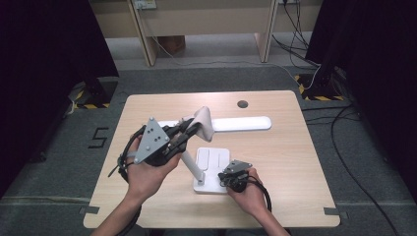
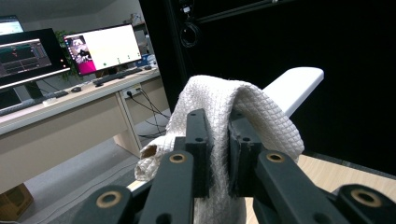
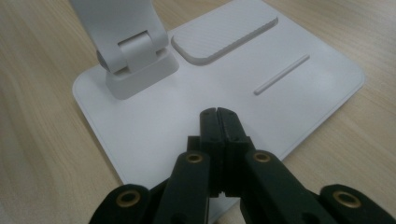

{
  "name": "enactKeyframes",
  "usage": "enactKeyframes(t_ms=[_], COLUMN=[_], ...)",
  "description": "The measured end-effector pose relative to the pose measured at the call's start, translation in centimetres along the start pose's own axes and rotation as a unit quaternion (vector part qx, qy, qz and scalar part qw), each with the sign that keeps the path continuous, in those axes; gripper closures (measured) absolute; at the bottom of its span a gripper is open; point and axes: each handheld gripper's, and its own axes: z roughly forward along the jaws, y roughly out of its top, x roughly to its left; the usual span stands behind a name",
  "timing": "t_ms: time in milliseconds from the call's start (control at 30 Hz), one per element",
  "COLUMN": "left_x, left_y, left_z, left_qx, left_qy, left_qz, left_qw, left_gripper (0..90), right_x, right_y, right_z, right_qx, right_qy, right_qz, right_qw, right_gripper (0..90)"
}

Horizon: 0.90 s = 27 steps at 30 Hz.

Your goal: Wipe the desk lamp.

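1. Left gripper [image 1: 189, 129]: jaws clamped on a white waffle-weave cloth [image 2: 243, 107], which is draped over the jaw tips and lifted against the lamp head [image 1: 241, 123], the long white bar of a desk lamp. In the left gripper view the bar [image 2: 294, 84] runs on behind the cloth.
2. Right gripper [image 3: 218, 114]: jaws pressed together with nothing between them, tips resting on or just above the lamp base [image 3: 154, 121]; contact can't be confirmed. From above it sits at the near right corner of the base [image 1: 216, 157]. Likely it is there to steady the lamp.
3. Work in hand, as judged: wiping the lamp head with the cloth.
4. Risk: a sideways push on the bar could fold the hinge [image 3: 135, 51] or tip the lamp, since the slanted arm [image 1: 192, 164] carries the head well out from the base. Loose pressure from the right gripper would let the base slide on the table [image 1: 285, 162].
5. Risk: the cloth is held by a narrow pinch, so dragging along the bar could pull it out of the jaws or snag a fold on the bar's end.
6. Surroundings: a cable hole [image 1: 242, 104] at the far side of the table, well apart from the lamp; cables on the floor to the right; a desk with monitors [image 2: 105, 49] beyond. Nothing blocks the wiping path except the lamp's own arm beneath the head.
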Motion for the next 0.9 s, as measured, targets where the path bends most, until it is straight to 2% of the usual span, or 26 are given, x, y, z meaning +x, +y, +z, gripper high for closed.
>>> enactKeyframes(t_ms=[500,700,900], left_x=[-0.4,-0.6,-0.8], left_y=[0.2,0.2,0.3], left_z=[0.6,0.8,1.2], left_qx=[0.000,0.000,0.000], left_qy=[-0.005,-0.006,-0.011], left_qz=[-0.001,0.000,0.000], left_qw=[1.0000,1.0000,0.9999], left_gripper=[80.8,80.8,80.8], right_x=[0.0,0.1,0.1], right_y=[0.0,-0.1,-0.1], right_z=[0.0,0.0,0.0], right_qx=[-0.002,-0.001,-0.002], right_qy=[-0.001,-0.001,-0.001], right_qz=[-0.002,0.006,0.005], right_qw=[1.0000,1.0000,1.0000], right_gripper=[90.0,90.0,90.0])
